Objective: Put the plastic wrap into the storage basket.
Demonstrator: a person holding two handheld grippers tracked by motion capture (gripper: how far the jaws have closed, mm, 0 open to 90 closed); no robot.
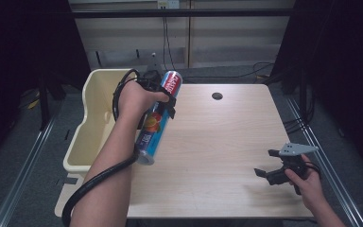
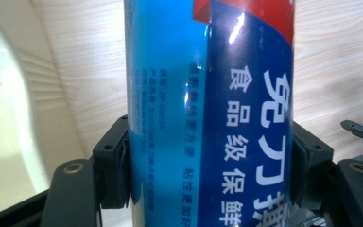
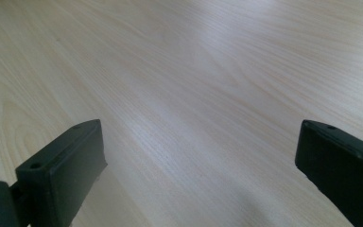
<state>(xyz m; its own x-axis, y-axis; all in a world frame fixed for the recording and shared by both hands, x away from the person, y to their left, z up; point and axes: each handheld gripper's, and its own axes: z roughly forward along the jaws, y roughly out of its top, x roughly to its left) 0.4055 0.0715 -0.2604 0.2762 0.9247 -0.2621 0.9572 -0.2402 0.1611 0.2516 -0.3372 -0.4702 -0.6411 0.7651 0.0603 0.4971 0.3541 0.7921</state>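
Off the tabletop's left edge stands a cream plastic bin (image 1: 90,124), and just beside it, over the left edge of the tabletop (image 1: 217,142), the left hand-held gripper (image 1: 169,105) pinches a long cylindrical roll of food wrap (image 1: 157,118). The roll is tilted, its red-and-white end toward the far edge and its blue end low toward the near-left corner, seemingly lifted off the wood. In the left gripper view the two black pads (image 2: 118,163) press flat against opposite sides of the glossy blue sleeve (image 2: 208,113), roughly at mid-length.

The roll is probably light to moderate in weight and stiff along its length, since a cardboard core likely runs through it. The shiny printed film looks slick, so the cylinder could rotate or slide between the pads if the squeeze is weak. Holding near the middle, as here, keeps it balanced; a grip nearer either end would let the far end droop and twist. Firm pressure should be safe, though a hard squeeze might dent the outer layers.

Near the tabletop's right edge, toward the near-right corner, the right hand-held gripper (image 1: 267,163) sits with jaws spread wide and nothing between them, bare wood showing ahead of it.
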